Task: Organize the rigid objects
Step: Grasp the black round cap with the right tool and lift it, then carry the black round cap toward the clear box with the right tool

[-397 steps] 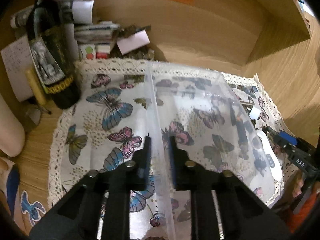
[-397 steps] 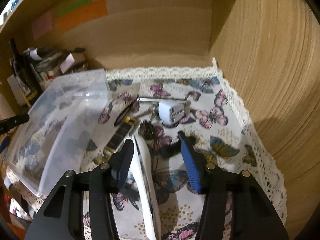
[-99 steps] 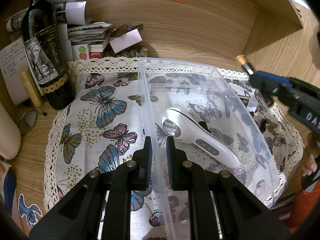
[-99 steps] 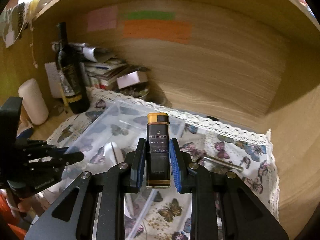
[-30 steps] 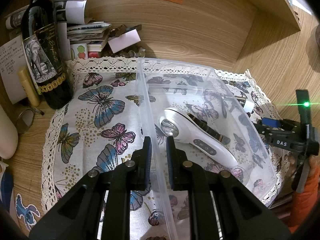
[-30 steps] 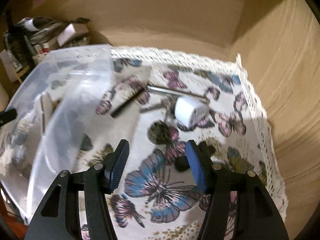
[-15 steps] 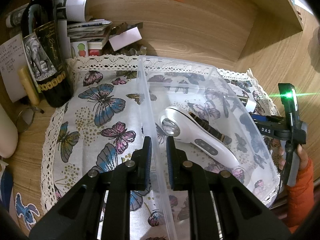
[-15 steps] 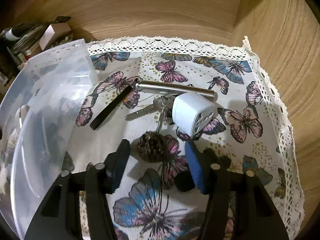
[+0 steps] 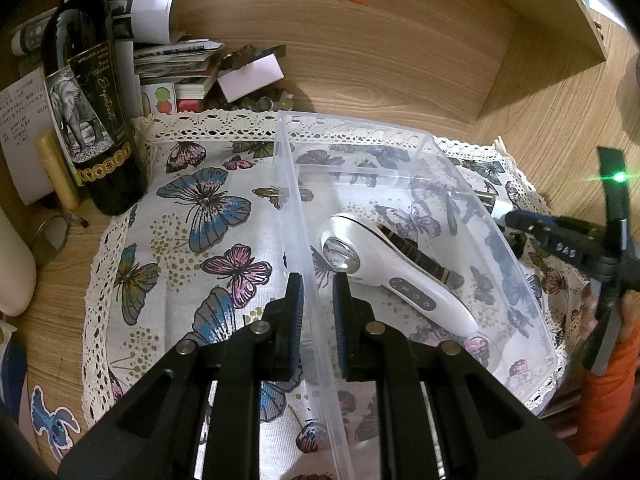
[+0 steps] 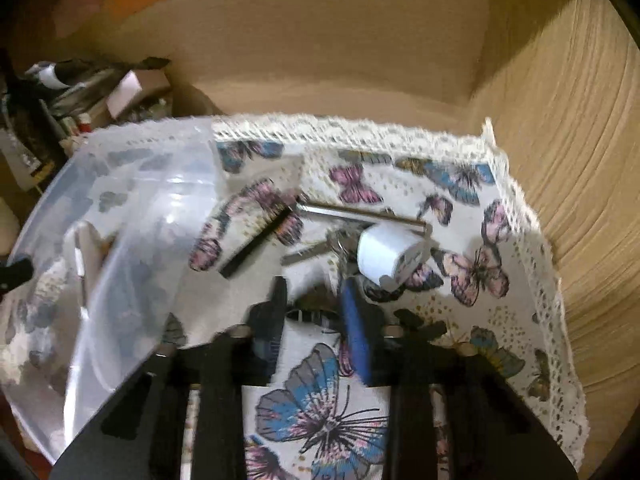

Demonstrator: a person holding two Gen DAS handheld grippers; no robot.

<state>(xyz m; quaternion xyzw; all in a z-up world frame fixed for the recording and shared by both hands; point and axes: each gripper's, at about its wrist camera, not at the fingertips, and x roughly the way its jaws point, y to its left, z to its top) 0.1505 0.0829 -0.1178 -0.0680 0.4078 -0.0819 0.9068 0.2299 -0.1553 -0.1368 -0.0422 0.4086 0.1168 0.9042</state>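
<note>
While left tongs [image 9: 317, 300] are pinching the clear bin [image 9: 520, 264] wall, right tongs [image 10: 316, 312] are narrowing around a dark pinecone-like lump [image 10: 310, 312], blurred, contact unclear. Next: lift it into the bin, joining the white handheld device [image 9: 396, 276] and dark tube [image 9: 416, 256]. Beyond, white adapter [image 10: 386, 256], keys, metal rod are waiting.

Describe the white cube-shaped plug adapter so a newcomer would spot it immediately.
Start at the butterfly-print cloth, on its part right of the clear plastic bin. The white cube-shaped plug adapter sits there just beyond the right gripper, beside a slim silver metal rod. It is the only blocky white item among thin metal pieces.
</note>
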